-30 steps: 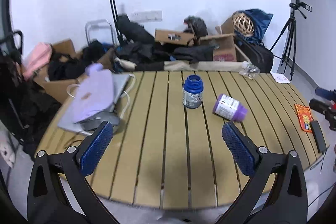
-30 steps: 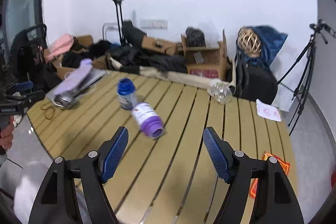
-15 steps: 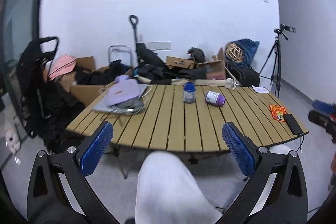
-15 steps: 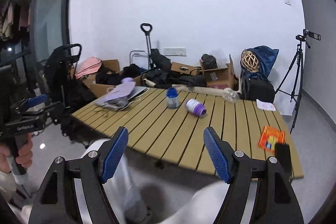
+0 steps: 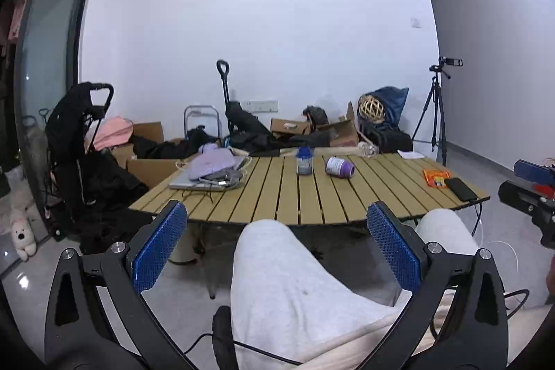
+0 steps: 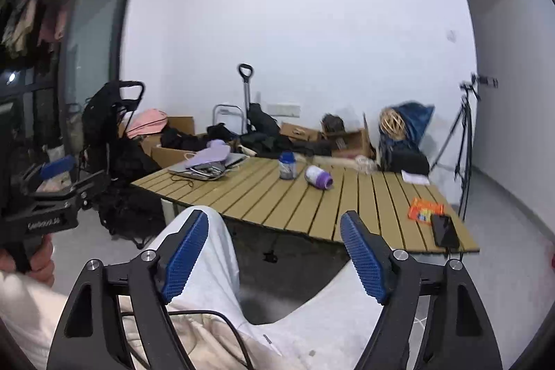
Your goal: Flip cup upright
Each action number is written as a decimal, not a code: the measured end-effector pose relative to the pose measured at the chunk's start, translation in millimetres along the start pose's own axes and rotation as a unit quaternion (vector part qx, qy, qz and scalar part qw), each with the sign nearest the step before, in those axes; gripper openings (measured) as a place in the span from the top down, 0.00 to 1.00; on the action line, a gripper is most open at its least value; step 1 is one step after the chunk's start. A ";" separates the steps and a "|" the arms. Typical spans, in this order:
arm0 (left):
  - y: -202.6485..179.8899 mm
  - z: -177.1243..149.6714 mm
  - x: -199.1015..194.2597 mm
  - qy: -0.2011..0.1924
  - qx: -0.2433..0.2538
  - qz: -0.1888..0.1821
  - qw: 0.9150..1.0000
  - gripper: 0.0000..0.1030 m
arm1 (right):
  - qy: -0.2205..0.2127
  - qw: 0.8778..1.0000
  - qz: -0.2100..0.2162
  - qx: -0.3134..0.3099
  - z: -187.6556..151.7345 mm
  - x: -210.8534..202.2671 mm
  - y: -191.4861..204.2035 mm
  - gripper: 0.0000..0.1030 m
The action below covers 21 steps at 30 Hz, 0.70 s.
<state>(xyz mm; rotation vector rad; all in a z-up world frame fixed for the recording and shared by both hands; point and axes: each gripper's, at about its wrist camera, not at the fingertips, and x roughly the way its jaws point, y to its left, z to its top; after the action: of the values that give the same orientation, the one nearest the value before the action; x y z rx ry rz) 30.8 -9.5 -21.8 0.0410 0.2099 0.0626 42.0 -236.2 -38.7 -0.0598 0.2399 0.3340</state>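
Cup (image 5: pixel 339 167) sideways on table (image 5: pixel 312 200) — untouched

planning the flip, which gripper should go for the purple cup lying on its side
Probably right. Both the left gripper and right gripper are open and off the table; the purple cup lies right of the blue cup.
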 end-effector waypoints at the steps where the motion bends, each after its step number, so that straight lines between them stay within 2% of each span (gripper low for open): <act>1: -1.4 1.7 -1.1 -0.005 0.003 -0.002 1.000 0.00 | -0.003 1.000 0.003 0.000 1.8 -1.0 0.9 0.19; 4: -3.6 1.4 -5.6 -0.010 0.000 -0.005 1.000 0.00 | -0.014 1.000 0.012 -0.005 4.3 -5.0 5.3 0.19; 21: 0.1 -0.3 -13.9 -0.015 -0.014 0.004 1.000 0.00 | -0.015 1.000 0.017 -0.005 0.7 -6.6 7.1 0.19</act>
<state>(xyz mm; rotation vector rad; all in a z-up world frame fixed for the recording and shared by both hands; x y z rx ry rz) 17.1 -10.3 -19.2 0.0143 0.1796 0.0728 33.7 -231.6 -36.5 -0.0613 0.2087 0.3689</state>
